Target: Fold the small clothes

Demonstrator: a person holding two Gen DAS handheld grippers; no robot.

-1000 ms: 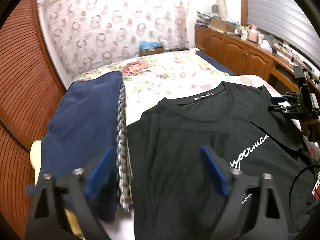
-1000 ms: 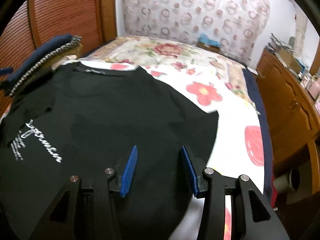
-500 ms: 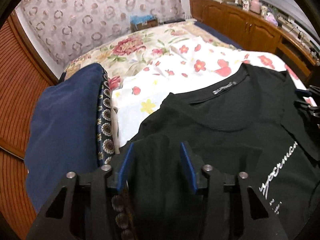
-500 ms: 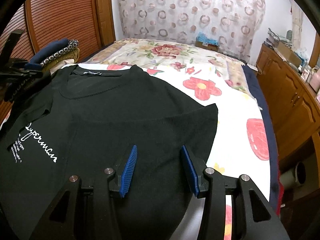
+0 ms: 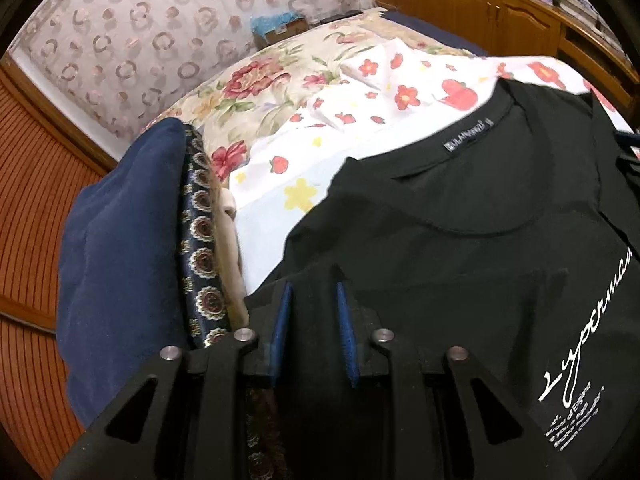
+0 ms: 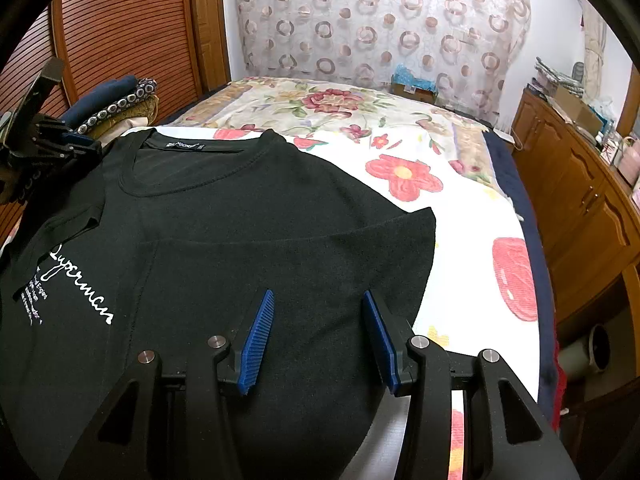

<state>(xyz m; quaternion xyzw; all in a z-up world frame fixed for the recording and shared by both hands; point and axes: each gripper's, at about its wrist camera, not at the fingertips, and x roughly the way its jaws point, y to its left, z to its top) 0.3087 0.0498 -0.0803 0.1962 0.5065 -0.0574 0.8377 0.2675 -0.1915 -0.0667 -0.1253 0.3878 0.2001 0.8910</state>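
Progress: early. Black T-shirt (image 6: 248, 216) lies front-up on the bed (image 6: 472, 216), neckline toward the curtain, one sleeve already turned in over the chest print on the left gripper's side; the other sleeve lies spread flat, body not yet folded. Left gripper (image 5: 310, 320) has just been closing and its jaws now pinch a ridge of black fabric at the shirt's sleeve-side edge. Right gripper (image 6: 316, 336) hovers over the opposite side of the shirt, jaws half apart, fabric beneath them but not visibly pinched. Remaining, I'd guess: fold in this side, tuck the second sleeve, then fold the body. Stack of folded clothes (image 5: 120, 248), navy on top, sits just beside the shirt. Bed carries a floral sheet; patterned curtain (image 6: 380, 20) behind the shirt's collar end, wooden cabinets (image 6: 592, 200) along one side, slatted wooden door (image 6: 120, 28) on the other.
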